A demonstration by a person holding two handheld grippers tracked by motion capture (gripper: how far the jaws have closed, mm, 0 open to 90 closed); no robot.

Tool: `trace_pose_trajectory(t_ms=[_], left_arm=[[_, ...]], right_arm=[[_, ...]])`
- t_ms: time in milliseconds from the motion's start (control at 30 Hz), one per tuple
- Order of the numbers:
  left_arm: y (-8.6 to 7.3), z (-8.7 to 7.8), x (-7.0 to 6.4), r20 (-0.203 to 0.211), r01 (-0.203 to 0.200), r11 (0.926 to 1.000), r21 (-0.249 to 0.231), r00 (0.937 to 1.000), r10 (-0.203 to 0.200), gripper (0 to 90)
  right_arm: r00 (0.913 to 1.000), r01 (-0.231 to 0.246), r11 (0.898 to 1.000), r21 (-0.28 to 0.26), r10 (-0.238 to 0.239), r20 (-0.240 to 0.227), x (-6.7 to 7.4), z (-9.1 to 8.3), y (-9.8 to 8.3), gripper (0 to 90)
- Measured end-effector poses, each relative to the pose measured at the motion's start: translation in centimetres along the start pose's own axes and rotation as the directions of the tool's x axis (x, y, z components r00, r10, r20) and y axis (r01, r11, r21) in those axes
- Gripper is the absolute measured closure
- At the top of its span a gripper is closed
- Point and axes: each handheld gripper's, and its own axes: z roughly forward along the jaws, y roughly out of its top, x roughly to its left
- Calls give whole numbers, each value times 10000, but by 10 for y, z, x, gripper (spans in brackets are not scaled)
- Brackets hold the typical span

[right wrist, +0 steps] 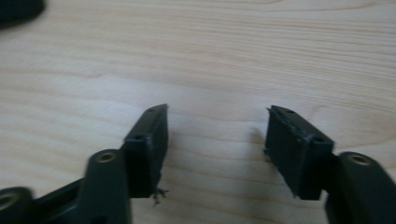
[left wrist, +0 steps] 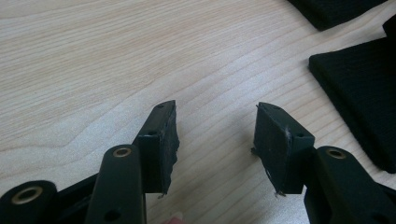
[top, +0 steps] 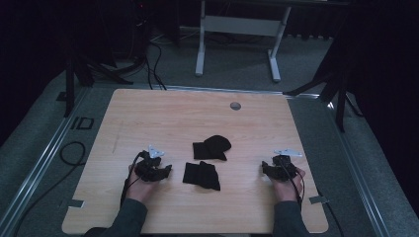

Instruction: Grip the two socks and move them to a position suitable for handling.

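Wooden table (top: 148,118): black cloths (top: 201,175) lie between both open claws (top: 167,171).

a light wooden table (top: 148,118) with a small grey round cap (top: 235,105) near its far edge. behind it, on the grey carpet (top: 232,69), a white desk frame (top: 237,29), and black cables (top: 153,64) at the left.

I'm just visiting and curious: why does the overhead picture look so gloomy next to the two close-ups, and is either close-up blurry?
High view: dim, the black cloths show no detail. Left gripper view: bright, fairly sharp wood grain. Right gripper view: bright but softly blurred, especially the jaw edges.
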Motion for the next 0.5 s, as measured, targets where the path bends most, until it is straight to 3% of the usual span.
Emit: trace_pose_trajectory(t_ms=[100,167,200,300,367,467,500], left_arm=[[0,0,1,53,71,10000,-16,10000,-71,499],[0,0,1,56,80,10000,-12,10000,-80,507],[0,0,1,60,86,10000,-5,9999,-86,507],[0,-1,2,70,98,10000,-2,9999,-98,519],[0,-1,1,101,133,9999,-15,9999,-133,534],[0,-1,1,184,180,9998,-21,9997,-180,538],[0,-1,1,298,192,9998,-13,9994,-191,541]], right_arm=[[9992,405,9990,169,-406,34,3,-2,2,499],[9958,832,9964,165,-825,-395,11,-6,5,551],[9958,832,9964,165,-825,-395,11,-6,5,551],[9885,1278,9918,49,-1270,-822,21,-12,10,579],[9787,1566,9875,-158,-1573,-1317,33,-17,14,587],[9757,1646,9862,-195,-1657,-1433,37,-19,16,591],[9690,1799,9832,-306,-1825,-1664,43,-22,17,601]])
